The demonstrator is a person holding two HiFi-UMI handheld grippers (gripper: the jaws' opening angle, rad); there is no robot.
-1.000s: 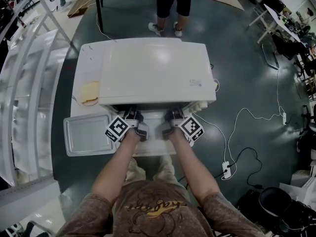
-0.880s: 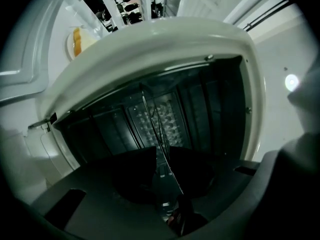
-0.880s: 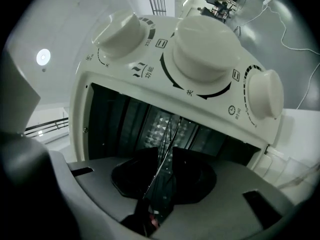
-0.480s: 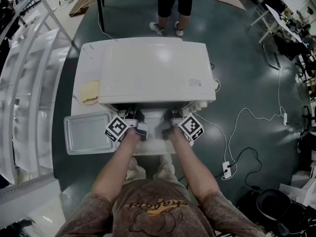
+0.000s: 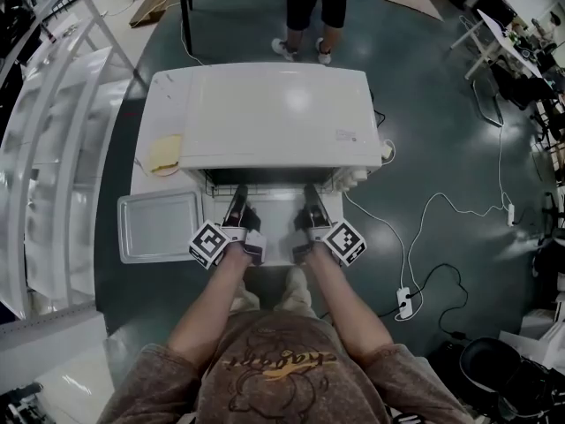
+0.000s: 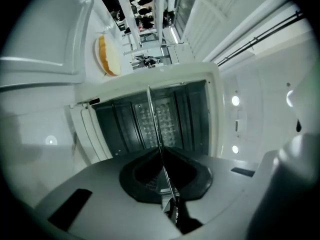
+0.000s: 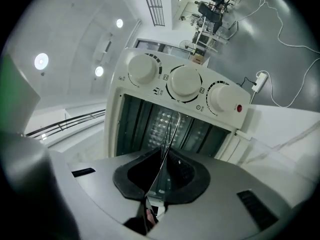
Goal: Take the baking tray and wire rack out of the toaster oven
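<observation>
The white toaster oven (image 5: 278, 113) stands on a white table with its door folded down toward me. The wire rack (image 5: 269, 186) sticks partly out of the oven mouth. My left gripper (image 5: 237, 203) pinches the rack's front edge on the left and my right gripper (image 5: 311, 200) pinches it on the right. Both pairs of jaws are still closing with the wire between them. The rack (image 6: 156, 134) shows edge-on as a thin line in the left gripper view, and likewise the rack (image 7: 167, 139) in the right gripper view. The baking tray (image 5: 159, 226) lies on the table left of the door.
A slice of bread (image 5: 163, 155) lies on the table left of the oven. Three knobs (image 7: 184, 81) line the oven's control panel. A person (image 5: 305, 7) stands beyond the table. Cables and a power strip (image 5: 404, 300) lie on the floor to the right; white shelving (image 5: 53, 148) stands left.
Both grippers have drawn back from the oven mouth toward me, and the wire rack has slid partly out with them.
</observation>
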